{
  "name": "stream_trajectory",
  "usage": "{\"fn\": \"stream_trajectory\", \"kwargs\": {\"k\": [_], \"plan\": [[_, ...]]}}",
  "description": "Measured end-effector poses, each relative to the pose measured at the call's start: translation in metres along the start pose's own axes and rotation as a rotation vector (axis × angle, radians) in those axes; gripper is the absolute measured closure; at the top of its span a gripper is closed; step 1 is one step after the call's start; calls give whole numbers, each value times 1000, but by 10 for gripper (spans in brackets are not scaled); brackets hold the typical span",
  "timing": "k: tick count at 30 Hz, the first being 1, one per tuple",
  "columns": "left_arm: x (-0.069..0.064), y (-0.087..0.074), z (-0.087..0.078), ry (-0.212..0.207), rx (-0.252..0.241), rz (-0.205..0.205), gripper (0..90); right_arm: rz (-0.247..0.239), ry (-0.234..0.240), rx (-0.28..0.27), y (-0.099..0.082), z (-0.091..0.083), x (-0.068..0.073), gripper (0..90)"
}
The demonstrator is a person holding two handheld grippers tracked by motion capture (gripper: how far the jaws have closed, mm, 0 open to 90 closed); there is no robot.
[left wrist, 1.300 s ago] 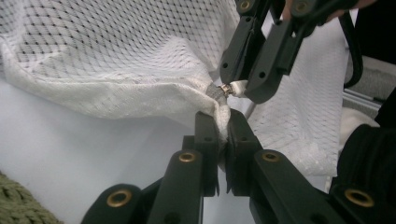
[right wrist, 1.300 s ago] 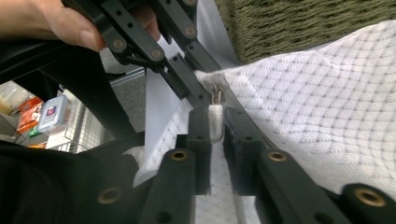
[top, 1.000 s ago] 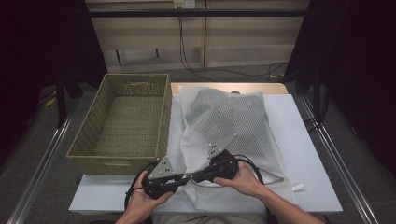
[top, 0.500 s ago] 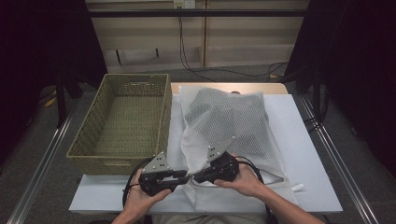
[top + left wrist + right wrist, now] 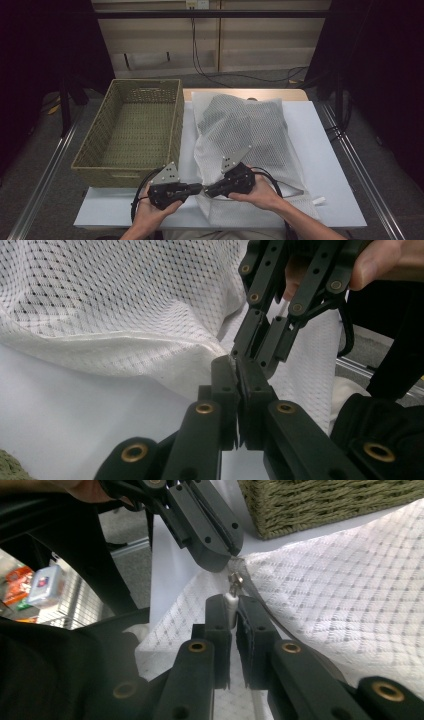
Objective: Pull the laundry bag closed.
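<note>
Lying beside the wicker basket [image 5: 131, 131], the mesh bag [image 5: 248, 134] holds folded cloth — both hand-held grippers pinch its zipper end.

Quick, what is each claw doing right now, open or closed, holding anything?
Left claw: has just closed, pinching the mesh bag's edge.
Right claw: closed on the white zipper pull.

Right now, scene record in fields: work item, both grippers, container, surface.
work item: white mesh laundry bag, lying on the table with dark contents showing through the mesh
zipper pull: at the bag's near left edge
left gripper: shut on the bag's edge beside the zipper, jaws have just been closing
right gripper: jaws around the white zipper pull, just opening a little
container: woven basket, left of the bag
surface: white table
</note>
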State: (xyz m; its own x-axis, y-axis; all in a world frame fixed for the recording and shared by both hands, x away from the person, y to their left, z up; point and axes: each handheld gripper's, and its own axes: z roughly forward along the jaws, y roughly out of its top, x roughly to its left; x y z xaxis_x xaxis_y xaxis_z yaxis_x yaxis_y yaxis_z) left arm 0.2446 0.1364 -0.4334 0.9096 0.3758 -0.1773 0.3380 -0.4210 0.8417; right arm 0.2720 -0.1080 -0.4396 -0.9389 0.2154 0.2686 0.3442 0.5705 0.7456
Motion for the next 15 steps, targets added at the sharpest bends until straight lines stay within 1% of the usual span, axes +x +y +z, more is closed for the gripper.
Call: {"fn": "stream_trajectory", "kwargs": {"k": [1, 2, 3, 4, 6, 7, 8, 9, 10, 11, 12, 13, 14, 15], "plan": [[0, 0, 0, 1, 2, 2, 877, 3, -3, 1, 0, 0, 0, 839], [0, 0, 0, -2, -2, -4, 877, 7, 8, -6, -1, 0, 0, 832], [1, 0, 0, -18, -11, -9, 877, 11, 16, -10, -1, 0, -1, 830], [0, 0, -1, -13, -6, -5, 877, 8, 15, -9, -1, 1, -1, 826], [0, 1, 0, -21, -10, -6, 877, 16, 20, -10, -1, 1, -2, 812], [0, 1, 1, -18, -9, -4, 877, 12, 23, -11, -1, 2, -2, 819], [0, 1, 1, -20, -12, -9, 877, 11, 17, -8, -1, 3, -2, 827], [1, 1, 1, -32, -21, -21, 877, 14, 21, -9, -1, 3, -2, 826], [1, 2, 2, -39, -24, -25, 877, 24, 26, -15, -1, 4, -3, 824], [0, 3, 2, -24, -20, -15, 877, 24, 22, -13, 0, 5, -3, 837], [0, 3, 2, -21, -17, -6, 877, 12, 11, -8, 0, 6, -2, 846], [0, 3, 1, -22, -22, -10, 877, 12, 8, -9, 0, 7, -2, 857], [1, 3, 0, -16, -23, -8, 877, 17, 16, -11, 0, 6, -3, 869], [2, 2, -1, -8, -16, -4, 877, 16, 8, -14, 0, 5, -2, 870]]}}
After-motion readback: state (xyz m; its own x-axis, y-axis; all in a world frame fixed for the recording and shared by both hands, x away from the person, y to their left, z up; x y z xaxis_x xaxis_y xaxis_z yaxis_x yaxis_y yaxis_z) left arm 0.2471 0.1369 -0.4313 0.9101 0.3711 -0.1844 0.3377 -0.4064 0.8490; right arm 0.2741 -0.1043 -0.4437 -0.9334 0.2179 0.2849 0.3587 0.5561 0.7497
